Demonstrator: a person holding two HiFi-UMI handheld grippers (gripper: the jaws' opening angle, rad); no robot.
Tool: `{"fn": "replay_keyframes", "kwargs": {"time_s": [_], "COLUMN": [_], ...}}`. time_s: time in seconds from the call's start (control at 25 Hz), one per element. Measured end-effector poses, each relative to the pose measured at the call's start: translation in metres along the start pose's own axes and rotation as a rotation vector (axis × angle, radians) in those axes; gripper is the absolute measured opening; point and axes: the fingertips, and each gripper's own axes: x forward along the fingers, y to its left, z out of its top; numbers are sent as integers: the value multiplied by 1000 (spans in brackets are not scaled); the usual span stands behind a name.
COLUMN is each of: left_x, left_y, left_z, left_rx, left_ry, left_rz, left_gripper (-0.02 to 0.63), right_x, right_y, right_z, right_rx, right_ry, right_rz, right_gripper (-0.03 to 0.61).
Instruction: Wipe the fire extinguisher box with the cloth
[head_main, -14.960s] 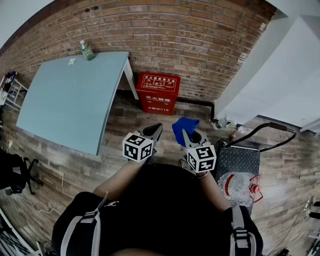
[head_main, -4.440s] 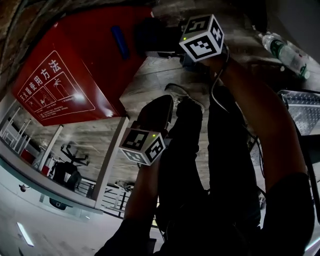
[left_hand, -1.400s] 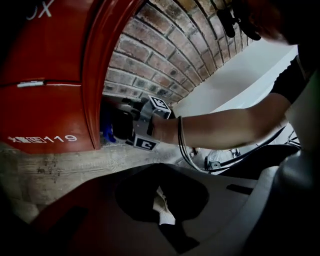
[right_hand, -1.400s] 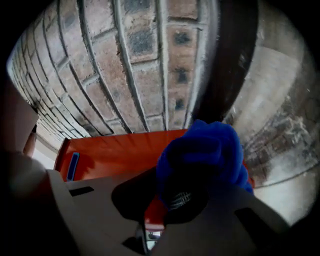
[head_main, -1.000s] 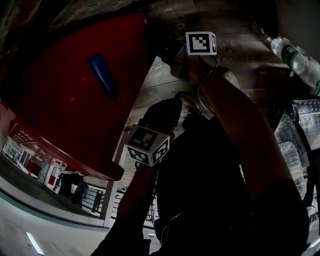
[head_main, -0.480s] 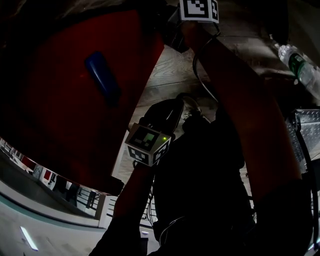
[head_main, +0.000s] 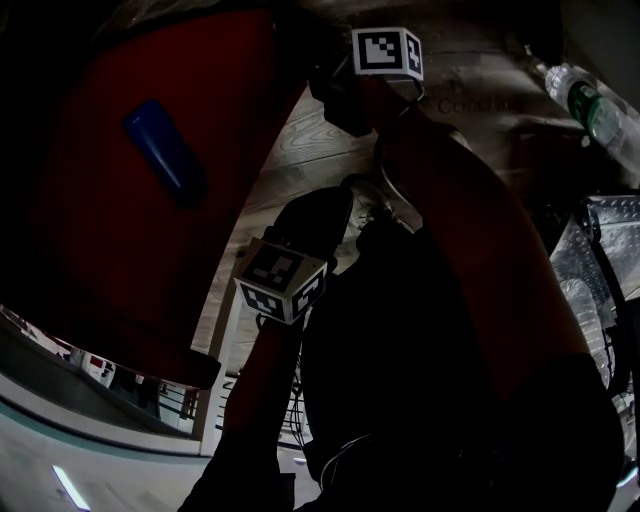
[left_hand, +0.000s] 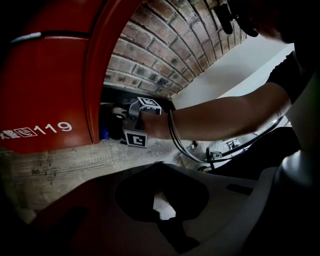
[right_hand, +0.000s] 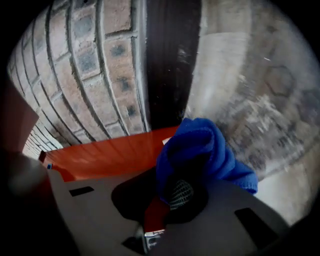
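The red fire extinguisher box fills the left of the dim head view, with a blue handle on its face. My right gripper sits at the box's far corner, low by the floor. In the right gripper view it is shut on the blue cloth, which bunches against the red box surface. My left gripper hangs in front of me, apart from the box, jaws together and empty. The left gripper view shows the box front and the right gripper beside it.
A brick wall stands behind the box, over a dark skirting. The floor is wooden planks. A plastic water bottle and a metal trolley stand to the right. My legs and shoe are close below.
My right gripper with the cloth went farther along the box's side half a second ago and has come partly back. The left gripper has barely moved.
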Motion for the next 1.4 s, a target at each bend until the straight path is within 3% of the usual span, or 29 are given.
{"fn": "replay_keyframes", "kwargs": {"time_s": [0.12,0.28,0.48,0.72,1.0,1.2,1.4], "left_x": [-11,-28,-47,-80,-160,-225,-285], "left_y": [-9,-34,-65,-94,-128,-152,-191], "left_z": [1,1,-5,5,25,42,74], "left_rx": [-20,-17,-4,6,-47,-36,-26], "left_ry": [-7,-5,-19,-118,-249,-313,-428], "left_rz": [7,-2,-5,22,92,145,195], "left_gripper": [-5,-5,-5,-5,-5,-5,-5], "right_x": [-18,-48,-86,-130,-172,-188,-207], "right_y": [-7,2,46,135,260,351,431], "right_z": [-35,-81,-104,-131,-161,-198,-230], "right_rx": [12,-96,-168,-519,-832,-986,-1055], "right_ry": [57,168,149,167,66,-8,-62], "right_rz": [-50,-147,-126,-183,-336,-388,-385], "right_gripper": [41,41,41,41,41,41,41]}}
